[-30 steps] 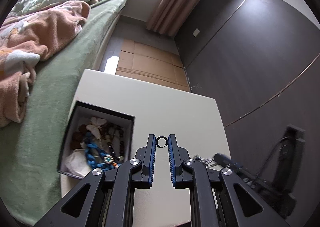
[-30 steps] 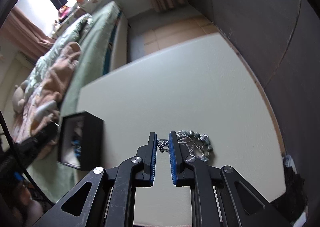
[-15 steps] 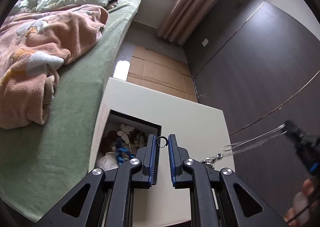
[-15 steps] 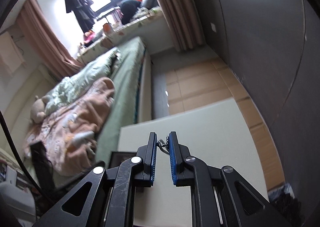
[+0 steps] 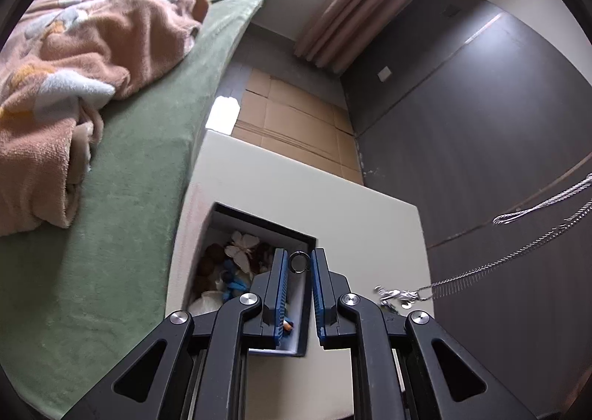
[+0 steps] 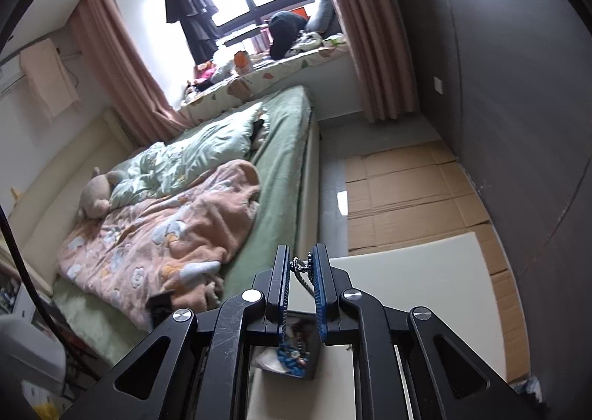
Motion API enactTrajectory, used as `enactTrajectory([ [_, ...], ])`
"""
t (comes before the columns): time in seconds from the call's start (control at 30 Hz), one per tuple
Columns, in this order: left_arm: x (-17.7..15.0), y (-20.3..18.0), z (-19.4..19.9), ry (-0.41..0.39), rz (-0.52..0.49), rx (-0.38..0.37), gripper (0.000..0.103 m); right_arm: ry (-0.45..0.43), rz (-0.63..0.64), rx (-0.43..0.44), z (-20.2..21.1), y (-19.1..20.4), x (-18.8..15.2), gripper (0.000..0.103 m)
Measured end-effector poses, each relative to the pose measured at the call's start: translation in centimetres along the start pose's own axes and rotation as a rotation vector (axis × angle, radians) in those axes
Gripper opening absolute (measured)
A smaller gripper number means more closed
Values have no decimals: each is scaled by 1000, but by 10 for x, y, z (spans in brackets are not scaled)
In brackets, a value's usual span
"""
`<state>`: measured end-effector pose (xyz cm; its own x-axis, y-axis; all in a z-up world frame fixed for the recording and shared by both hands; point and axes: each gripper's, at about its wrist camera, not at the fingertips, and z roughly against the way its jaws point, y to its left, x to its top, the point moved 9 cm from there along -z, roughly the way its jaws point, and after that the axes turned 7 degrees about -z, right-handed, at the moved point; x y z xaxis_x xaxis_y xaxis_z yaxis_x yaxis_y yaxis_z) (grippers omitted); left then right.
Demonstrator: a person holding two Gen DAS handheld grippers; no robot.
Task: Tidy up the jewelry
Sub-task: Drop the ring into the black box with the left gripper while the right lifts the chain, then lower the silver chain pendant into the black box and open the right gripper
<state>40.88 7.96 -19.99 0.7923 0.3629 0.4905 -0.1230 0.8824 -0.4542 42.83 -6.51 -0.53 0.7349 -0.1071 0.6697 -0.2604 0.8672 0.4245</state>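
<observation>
Both of my grippers have risen since a second ago: the chain that lay heaped on the table then now hangs in the air, and the box has slid in under my left tool.

On the left, the box [image 5: 259, 227] sits open at the bed-side edge of the white table [image 5: 355, 213], with beads and a pale butterfly piece inside. My left gripper [image 5: 299, 261] points forward and down over the box's right wall, its jaws clamped on a small dark ring [image 5: 298, 261] that stands upright between the blue pads, its hole facing the camera.

To the right, the chain [image 5: 481, 268] stretches in the air, its long axis climbing from a cluster of charms near my left tool toward the upper right. My right gripper [image 6: 300, 266] is pitched toward the bed, jaws pinched on that chain [image 6: 301, 270], above the box [image 6: 296, 349].
</observation>
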Motion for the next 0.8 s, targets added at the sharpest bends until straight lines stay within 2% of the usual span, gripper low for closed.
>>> enactTrajectory([
  [0.23, 1, 18, -12, 4, 28, 37, 13, 13, 30, 51, -13, 37, 2, 13],
  [0.43, -3, 27, -22, 38, 55, 28, 14, -19, 47, 83, -6, 62, 12, 13],
  [0.47, -4, 28, -23, 41, 51, 30, 19, -31, 49, 90, -2, 67, 15, 13],
  [0.53, -3, 29, -23, 35, 53, 27, 48, -50, 59, 100, 6, 77, 24, 13],
  [0.57, -2, 29, -24, 31, 55, 22, 75, -56, 64, 101, 8, 80, 28, 13],
  [0.6, 0, 29, -22, 20, 59, 9, 86, -63, 69, 102, 11, 85, 31, 13],
  [0.8, 8, 30, -4, -21, 67, 5, 86, -95, 91, 131, 30, 106, 49, 13],
])
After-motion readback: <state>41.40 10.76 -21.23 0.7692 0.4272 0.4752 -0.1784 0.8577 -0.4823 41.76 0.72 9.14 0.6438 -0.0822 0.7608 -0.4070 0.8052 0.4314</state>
